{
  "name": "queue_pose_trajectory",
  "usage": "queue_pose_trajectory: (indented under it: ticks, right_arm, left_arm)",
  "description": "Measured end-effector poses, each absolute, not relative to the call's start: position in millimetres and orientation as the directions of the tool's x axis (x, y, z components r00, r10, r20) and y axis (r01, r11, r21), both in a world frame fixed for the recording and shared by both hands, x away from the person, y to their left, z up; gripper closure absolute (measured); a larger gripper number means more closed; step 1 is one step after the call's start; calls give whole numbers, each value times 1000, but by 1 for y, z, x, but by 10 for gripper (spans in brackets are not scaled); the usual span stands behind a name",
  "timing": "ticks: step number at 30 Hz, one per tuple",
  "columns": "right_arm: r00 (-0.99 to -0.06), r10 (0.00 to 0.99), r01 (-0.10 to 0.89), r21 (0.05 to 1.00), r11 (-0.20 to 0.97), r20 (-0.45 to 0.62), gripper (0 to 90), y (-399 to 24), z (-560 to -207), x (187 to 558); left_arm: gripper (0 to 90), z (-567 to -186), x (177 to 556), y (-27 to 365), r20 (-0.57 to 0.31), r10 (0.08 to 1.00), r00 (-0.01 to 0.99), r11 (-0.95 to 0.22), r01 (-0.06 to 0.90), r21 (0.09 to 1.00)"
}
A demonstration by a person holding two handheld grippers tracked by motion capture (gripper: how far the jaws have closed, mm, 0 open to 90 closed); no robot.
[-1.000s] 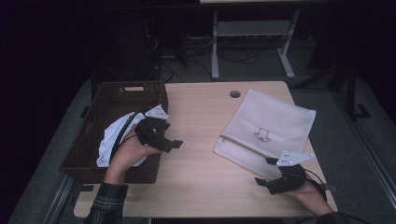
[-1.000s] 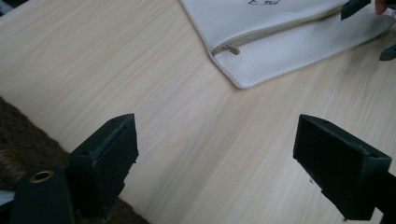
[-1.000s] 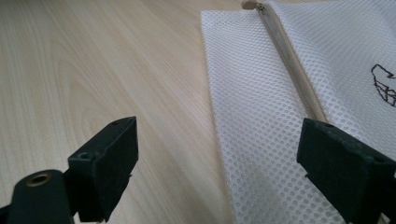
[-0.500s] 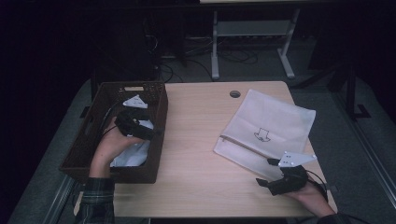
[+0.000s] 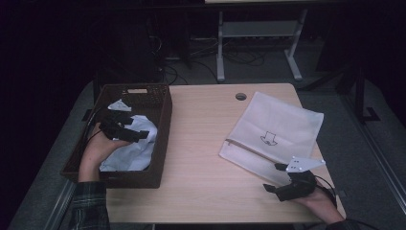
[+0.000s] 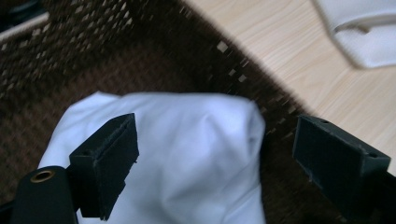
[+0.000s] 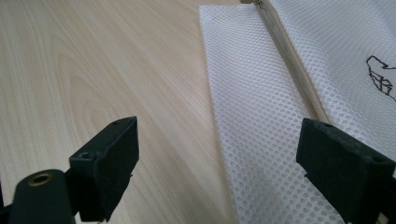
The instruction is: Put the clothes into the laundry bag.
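- The left tool has moved since a second ago: then it sat at the basket's right rim near the table, and now it hangs deeper inside the brown woven basket, over the crumpled white cloth.
- In the left gripper view its jaws stand wide apart with nothing pinched between them; the white cloth lies just below and between them, not yet gripped.
- The right tool has kept its place at the near right edge of the table, with its jaws spread and empty.
- In the right gripper view its right jaw hangs over the near edge of the white mesh laundry bag, by the zip, and its left jaw hangs over bare wood.
- My reading: the left hand is going in for the cloth while the right waits at the bag's mouth, so the work looks to be at an early stage, with the cloth not yet lifted or bagged.
- Where the cloth is: in the basket, filling its near half and lying against the right wall.
- Count: one basket, one mesh bag lying flat on the right of the table, two tools, two hands.
- I see one bundle of white cloth; whether it is one piece or several crumpled together I cannot tell.
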State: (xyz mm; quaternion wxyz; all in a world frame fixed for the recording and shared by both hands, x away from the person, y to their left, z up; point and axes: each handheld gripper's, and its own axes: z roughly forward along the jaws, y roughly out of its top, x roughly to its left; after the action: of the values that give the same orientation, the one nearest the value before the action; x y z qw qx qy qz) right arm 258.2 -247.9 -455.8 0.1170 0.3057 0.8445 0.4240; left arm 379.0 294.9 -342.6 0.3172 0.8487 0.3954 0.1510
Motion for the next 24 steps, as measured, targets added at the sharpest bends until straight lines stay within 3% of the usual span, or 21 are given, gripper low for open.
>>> queue_pose_trajectory:
  ticks: [24]
  right_arm:
    - [-794,604,419,783,460,70,128,-247,-456,259]
  left_arm:
    - [122,-400,390,312,2,754,657,-549,629,551]
